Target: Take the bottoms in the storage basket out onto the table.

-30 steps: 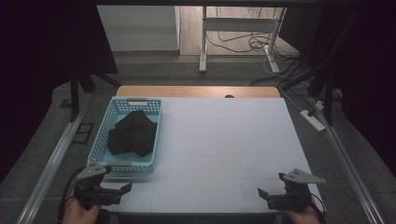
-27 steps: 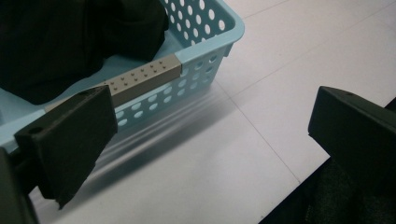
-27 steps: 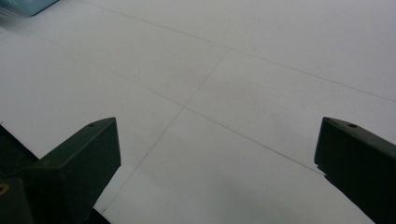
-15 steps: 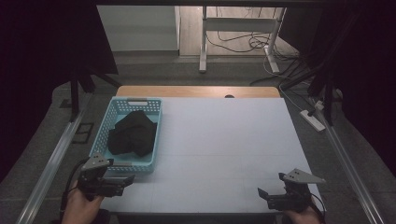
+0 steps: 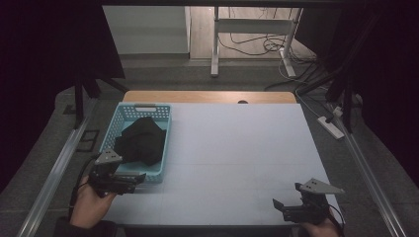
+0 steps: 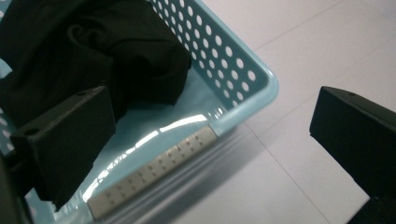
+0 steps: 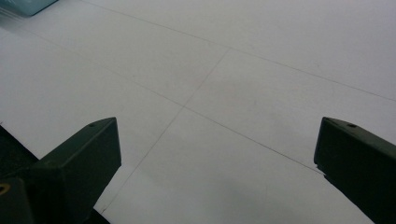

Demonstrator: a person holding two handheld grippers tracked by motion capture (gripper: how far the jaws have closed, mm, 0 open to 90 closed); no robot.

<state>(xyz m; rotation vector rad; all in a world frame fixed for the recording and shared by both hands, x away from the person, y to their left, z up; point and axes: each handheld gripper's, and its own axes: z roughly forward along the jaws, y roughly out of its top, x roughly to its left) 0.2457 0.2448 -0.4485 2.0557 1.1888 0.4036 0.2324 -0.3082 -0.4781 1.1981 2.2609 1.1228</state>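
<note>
**Left gripper at the basket's near corner, jaws apart; right gripper idle over bare table**

My left gripper [image 5: 132, 178] sits at the near end of the light blue basket [image 5: 164, 129], at the table's left front. In the left gripper view my 2 jaws are spread wide and grasp nothing: one jaw hangs over the inside of the basket [image 6: 243, 77], above its shiny floor and close to the black cloth [image 6: 107, 51]; the other jaw is outside the rim, over the white table top [image 6: 303, 42]. The basket's near right corner lies between them. Can't tell whether the inner jaw touches the cloth or the basket floor.

The black cloth [image 5: 141, 140] is bunched up in the basket, a crumpled heap covering most of the floor, with a strip of bare floor left at the near end. A pale perforated strip [image 6: 154, 175] runs along the basket's near wall.

My right gripper [image 5: 282, 210] is at the table's right front edge, well apart from the basket. Its 2 jaws are also wide apart, nothing between them, just white table top [image 7: 243, 79] with thin seam lines. A sliver of the basket [image 7: 28, 5] sits in the far corner of the right gripper view
</note>
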